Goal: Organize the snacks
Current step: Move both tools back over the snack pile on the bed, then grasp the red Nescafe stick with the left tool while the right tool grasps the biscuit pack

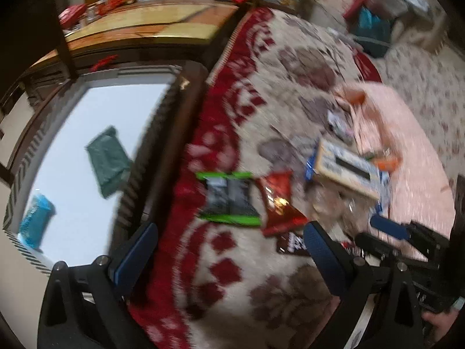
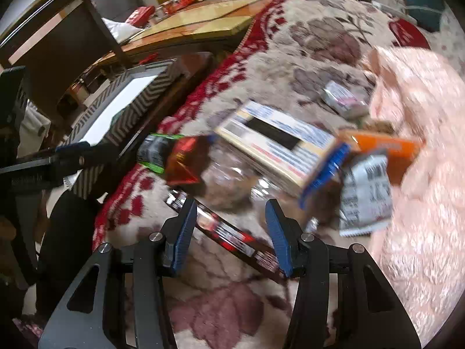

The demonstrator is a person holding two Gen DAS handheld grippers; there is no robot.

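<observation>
below my right tongs [image 2: 229,232], spread apart and empty, a long dark snack bar [image 2: 229,234] lies slantwise on the patterned carpet [image 2: 221,314]. i'd drop straight down and pinch across its narrow width. my left tongs [image 1: 229,258] hang released too, near the white tray [image 1: 87,151] where two packets already sit.

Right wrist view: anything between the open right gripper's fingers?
Yes: a dark snack bar lies on the rug, crossing between the right gripper fingers, untouched.

Bare rug [image 2: 226,314] — snack pile [image 2: 276,142] beyond
</observation>
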